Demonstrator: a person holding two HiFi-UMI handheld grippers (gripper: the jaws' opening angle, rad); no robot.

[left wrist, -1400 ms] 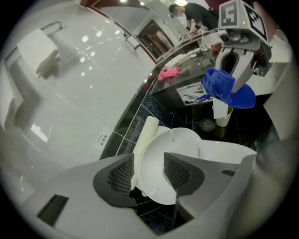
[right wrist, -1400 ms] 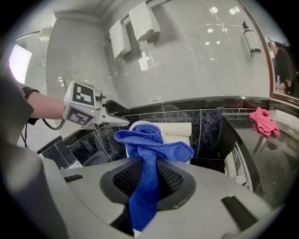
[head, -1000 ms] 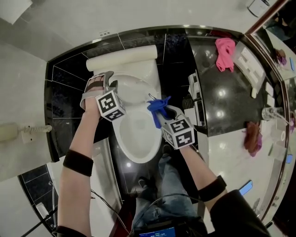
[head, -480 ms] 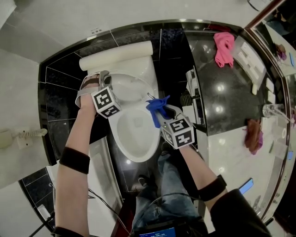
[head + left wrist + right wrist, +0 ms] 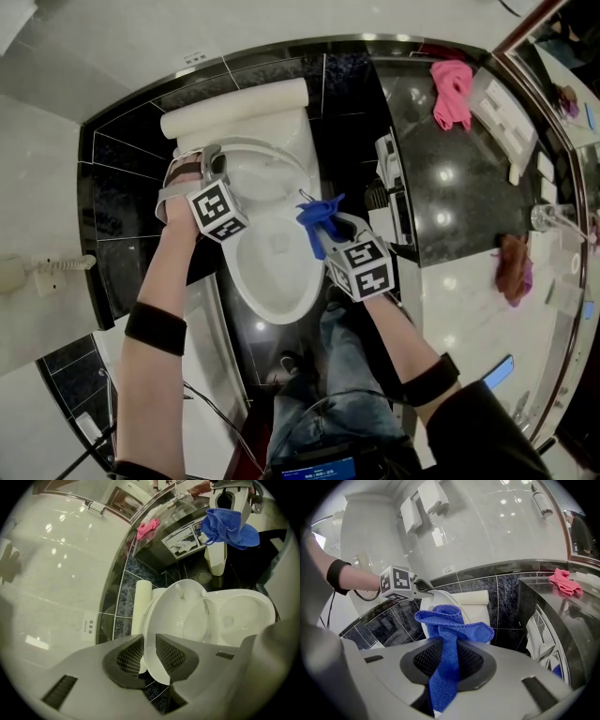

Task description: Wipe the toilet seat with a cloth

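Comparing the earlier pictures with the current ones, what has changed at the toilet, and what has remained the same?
The left gripper has just been closing its jaws, and their pads now clamp the edge of the raised toilet lid. Unchanged: the right gripper still pinches the blue cloth, and neither hand has shifted noticeably.

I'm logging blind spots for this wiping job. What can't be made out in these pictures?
Right gripper view: the blue cloth hides most of the toilet behind it.
Left gripper view: print on the wall sign is too small to read.
Head view: the bowl rim is too small to show any dirt.
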